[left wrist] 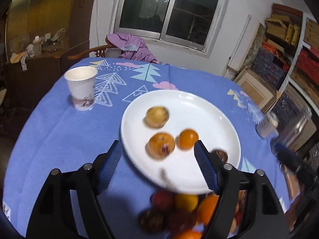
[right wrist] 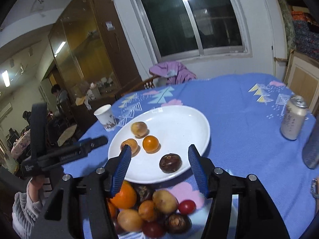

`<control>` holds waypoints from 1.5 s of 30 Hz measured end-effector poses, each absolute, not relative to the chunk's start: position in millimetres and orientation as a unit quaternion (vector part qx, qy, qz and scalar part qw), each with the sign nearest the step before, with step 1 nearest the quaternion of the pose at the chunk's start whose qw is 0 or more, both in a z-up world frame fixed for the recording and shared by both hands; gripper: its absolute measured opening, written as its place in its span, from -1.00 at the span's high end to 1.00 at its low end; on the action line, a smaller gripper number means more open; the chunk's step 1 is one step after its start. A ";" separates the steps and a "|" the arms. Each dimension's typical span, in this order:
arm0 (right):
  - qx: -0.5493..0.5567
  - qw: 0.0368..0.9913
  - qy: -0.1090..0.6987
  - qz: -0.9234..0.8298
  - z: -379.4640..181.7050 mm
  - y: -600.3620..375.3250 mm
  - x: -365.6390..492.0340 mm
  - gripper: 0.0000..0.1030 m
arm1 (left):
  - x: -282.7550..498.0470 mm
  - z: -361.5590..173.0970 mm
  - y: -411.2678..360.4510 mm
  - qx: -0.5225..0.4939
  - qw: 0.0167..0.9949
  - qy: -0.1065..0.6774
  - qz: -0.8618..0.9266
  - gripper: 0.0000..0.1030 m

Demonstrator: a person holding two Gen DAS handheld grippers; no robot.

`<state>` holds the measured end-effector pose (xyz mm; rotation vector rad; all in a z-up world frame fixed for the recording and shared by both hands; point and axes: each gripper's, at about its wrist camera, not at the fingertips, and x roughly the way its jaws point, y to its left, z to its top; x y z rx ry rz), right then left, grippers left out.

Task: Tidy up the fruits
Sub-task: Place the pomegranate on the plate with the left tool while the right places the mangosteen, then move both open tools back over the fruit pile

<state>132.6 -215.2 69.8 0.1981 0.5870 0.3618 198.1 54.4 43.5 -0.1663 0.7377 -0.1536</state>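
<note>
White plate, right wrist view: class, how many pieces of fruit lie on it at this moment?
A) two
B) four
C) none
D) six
B: the white plate holds four pieces: a yellow-brown fruit, a second one partly behind a finger, a small orange fruit and a dark brown fruit; the rest lie in a pile on the cloth.

Fruits (right wrist: 151, 143) on plate (right wrist: 185, 119), fruit pile (right wrist: 151, 209) before

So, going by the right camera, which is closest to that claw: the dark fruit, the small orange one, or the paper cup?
1. Dark fruit, on the plate's near edge, just ahead of the right claw.
2. Small orange fruit, mid-plate.
3. Paper cup, far left, off the plate.
</note>
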 end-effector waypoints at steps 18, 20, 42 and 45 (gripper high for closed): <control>0.139 0.939 0.281 0.140 49.1 -268.2 84.2 -0.50 | 130.8 -5.5 35.2 -0.097 0.903 0.400 -0.120 -0.47; 0.152 0.936 0.283 0.145 48.4 -271.3 85.8 -0.50 | 133.4 -6.1 37.0 -0.107 0.901 0.402 -0.122 -0.47; 0.167 0.932 0.290 0.142 45.3 -277.5 90.0 -0.50 | 105.5 -13.7 94.6 -0.193 0.898 0.387 -0.085 -0.25; 0.168 0.932 0.289 0.142 45.4 -277.9 89.9 -0.50 | 101.0 -15.8 110.6 -0.210 0.899 0.381 -0.052 -0.21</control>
